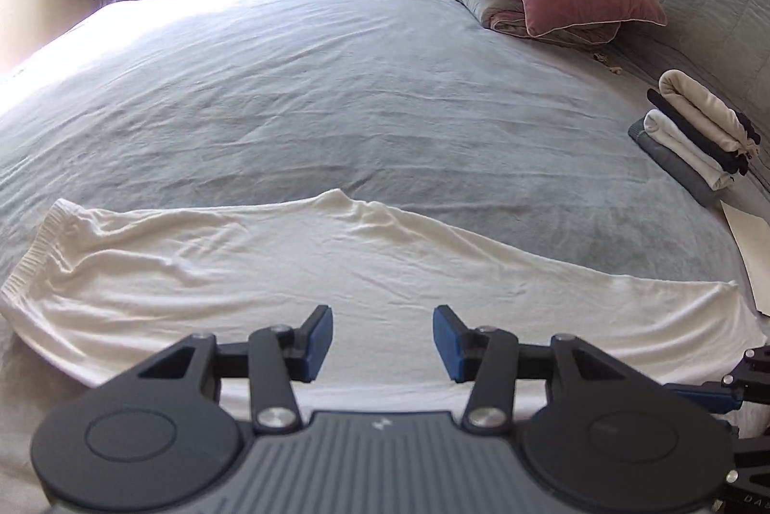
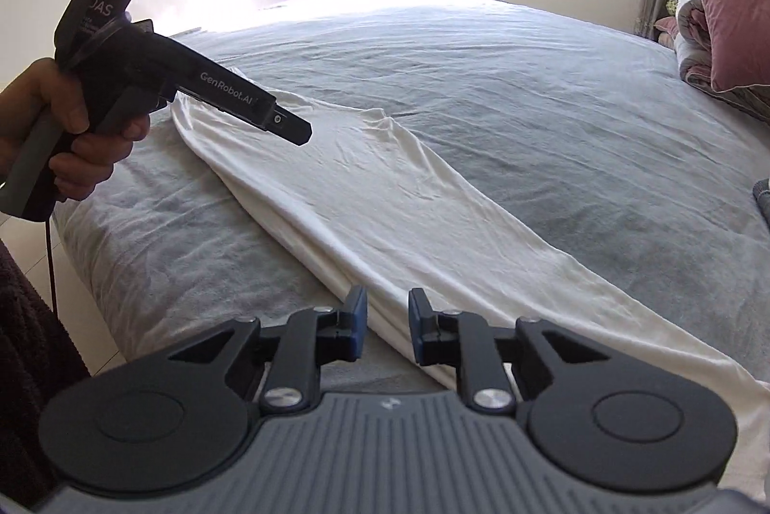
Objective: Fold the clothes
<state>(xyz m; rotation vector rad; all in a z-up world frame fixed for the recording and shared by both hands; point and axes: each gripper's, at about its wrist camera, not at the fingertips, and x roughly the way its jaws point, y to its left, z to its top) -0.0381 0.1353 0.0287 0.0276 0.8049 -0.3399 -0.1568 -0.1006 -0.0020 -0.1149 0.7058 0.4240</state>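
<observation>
Between blue pads of left gripper [image 1: 382, 343], jaws spread wide, nothing held; white garment [image 1: 288, 273] directly below and toward 12 o'clock. Right gripper [image 2: 387, 328] jaws parted narrower, empty, straddling garment's near folded edge. Garment lies flat on grey bed sheet [image 1: 337, 81], long axis 9-to-3 in left view, elastic waistband at 9. Both grippers near its near edge. Folded clothes stack [image 1: 698, 134] at 3 o'clock.
</observation>
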